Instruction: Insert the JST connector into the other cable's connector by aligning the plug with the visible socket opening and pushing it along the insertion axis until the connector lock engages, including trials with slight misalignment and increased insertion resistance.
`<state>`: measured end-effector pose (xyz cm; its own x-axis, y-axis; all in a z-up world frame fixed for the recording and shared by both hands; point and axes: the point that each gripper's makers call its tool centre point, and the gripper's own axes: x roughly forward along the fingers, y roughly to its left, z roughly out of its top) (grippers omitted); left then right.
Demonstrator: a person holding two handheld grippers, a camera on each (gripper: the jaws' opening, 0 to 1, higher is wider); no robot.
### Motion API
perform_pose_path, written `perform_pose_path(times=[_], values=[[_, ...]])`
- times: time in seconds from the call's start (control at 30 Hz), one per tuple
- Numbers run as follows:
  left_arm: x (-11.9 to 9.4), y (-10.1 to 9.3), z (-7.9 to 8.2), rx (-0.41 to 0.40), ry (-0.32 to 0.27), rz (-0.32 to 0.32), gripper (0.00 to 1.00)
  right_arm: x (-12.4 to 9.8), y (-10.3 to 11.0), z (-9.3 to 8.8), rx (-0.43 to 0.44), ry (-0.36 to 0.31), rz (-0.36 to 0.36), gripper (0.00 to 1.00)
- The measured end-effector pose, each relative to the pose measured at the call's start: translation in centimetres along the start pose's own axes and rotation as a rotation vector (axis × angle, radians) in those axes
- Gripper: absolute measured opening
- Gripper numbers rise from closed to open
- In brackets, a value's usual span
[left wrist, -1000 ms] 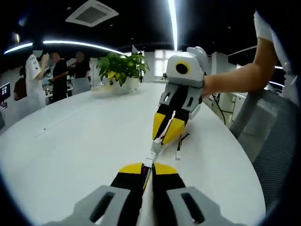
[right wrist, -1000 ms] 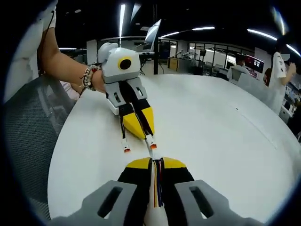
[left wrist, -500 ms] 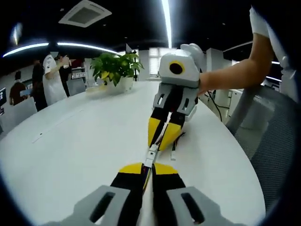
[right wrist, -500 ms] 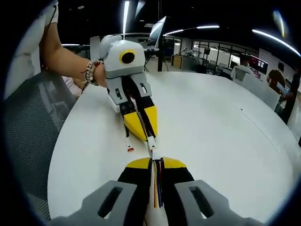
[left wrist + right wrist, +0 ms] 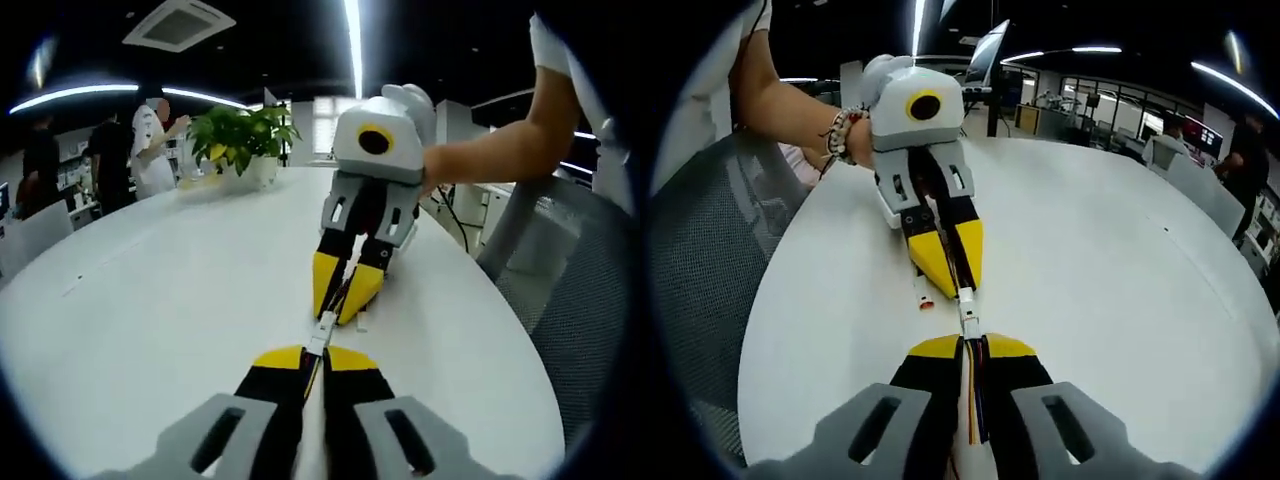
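Note:
The two grippers face each other tip to tip over a white table (image 5: 150, 300). My left gripper (image 5: 313, 352) is shut on a thin cable, and its small white JST connector (image 5: 322, 333) sticks out past the yellow tips. My right gripper (image 5: 333, 314) comes down from above with its yellow tips right at that connector. In the right gripper view, my right gripper (image 5: 969, 345) is shut on a multicoloured cable (image 5: 976, 400) with a white connector (image 5: 968, 320) in front. That connector meets the left gripper (image 5: 962, 293). Whether the two connectors are locked together cannot be told.
A loose cable end with a red-orange tip (image 5: 923, 296) lies on the table beside the left gripper. A potted plant (image 5: 240, 145) stands at the far side, with people (image 5: 150, 145) behind it. A mesh chair (image 5: 570, 290) is at the table edge.
The two grippers have drawn closer together. The gap between their tips has shrunk until the white connectors meet. People in the background have walked.

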<state>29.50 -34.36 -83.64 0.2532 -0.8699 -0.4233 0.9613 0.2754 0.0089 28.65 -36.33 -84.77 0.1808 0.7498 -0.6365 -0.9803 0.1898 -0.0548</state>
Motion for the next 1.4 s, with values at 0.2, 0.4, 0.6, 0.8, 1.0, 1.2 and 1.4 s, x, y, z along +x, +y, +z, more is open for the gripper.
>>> perform_pose_path(times=[0.2,0.4,0.6,0.8,1.0,1.2,1.4], values=[[-0.3,0.0,0.4,0.001,-0.011,-0.011,0.00,-0.1,0.1,0.5,0.003,-0.021,0.007,0.05],[-0.8,0.2,1.3,-0.011,-0.046,-0.019,0.00,-0.4,0.0,1.4,0.017,-0.066,0.011,0.04],[-1.0,0.2,1.9,-0.032,-0.071,-0.023,0.00,-0.7,0.0,1.9,0.029,-0.094,0.016,0.04],[-1.1,0.3,2.4,-0.026,-0.081,-0.012,0.00,-0.9,-0.2,2.3,0.030,-0.111,0.004,0.04],[-1.3,0.5,2.9,-0.035,-0.102,0.002,0.00,-1.0,-0.4,2.8,0.034,-0.135,-0.001,0.04],[-1.1,0.7,2.9,-0.021,-0.098,0.019,0.00,-1.1,-0.8,2.7,0.014,-0.133,-0.021,0.04],[-1.2,1.4,3.1,-0.025,-0.100,0.057,0.00,-1.2,-1.5,3.2,-0.023,-0.142,-0.071,0.04]])
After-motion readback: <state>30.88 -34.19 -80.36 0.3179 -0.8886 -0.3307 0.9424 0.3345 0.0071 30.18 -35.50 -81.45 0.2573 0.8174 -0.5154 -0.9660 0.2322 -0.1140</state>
